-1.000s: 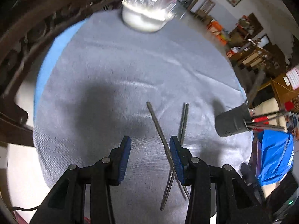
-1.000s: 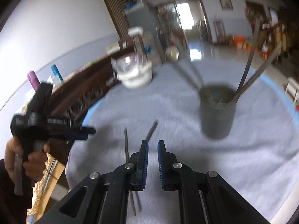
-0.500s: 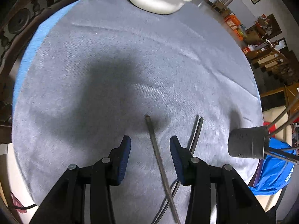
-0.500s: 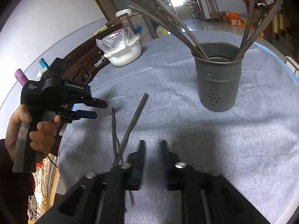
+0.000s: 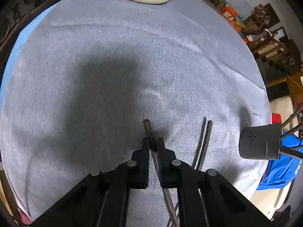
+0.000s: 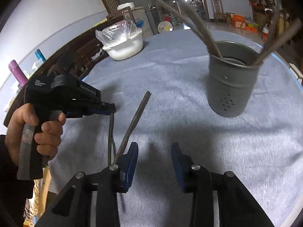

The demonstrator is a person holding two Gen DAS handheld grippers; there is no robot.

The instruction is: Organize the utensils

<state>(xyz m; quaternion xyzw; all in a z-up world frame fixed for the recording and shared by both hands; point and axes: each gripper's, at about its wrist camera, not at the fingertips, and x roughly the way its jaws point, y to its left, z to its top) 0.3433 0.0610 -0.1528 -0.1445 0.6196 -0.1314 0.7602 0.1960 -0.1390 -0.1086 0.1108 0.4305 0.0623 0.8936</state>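
Note:
Three thin dark metal utensils lie on the grey tablecloth (image 5: 113,60). My left gripper (image 5: 153,141) is shut on the handle end of one utensil (image 5: 147,126); its shaft runs back between the fingers. Two more utensils (image 5: 205,143) lie just to the right. In the right wrist view the left gripper (image 6: 106,109) sits over one utensil's tip (image 6: 110,132), and another utensil (image 6: 135,121) lies beside it. My right gripper (image 6: 154,155) is open and empty above the cloth. The grey utensil holder (image 6: 232,87) stands upright with several utensils in it.
A white bowl (image 6: 124,46) covered with plastic film stands at the far side of the round table. The holder (image 5: 259,143) stands near the table's right edge, above a blue cloth (image 5: 282,172). A dark wooden chair back (image 6: 79,56) borders the left side.
My left gripper moved forward over the utensil and closed on its handle. My right gripper opened from shut and moved closer to the holder.

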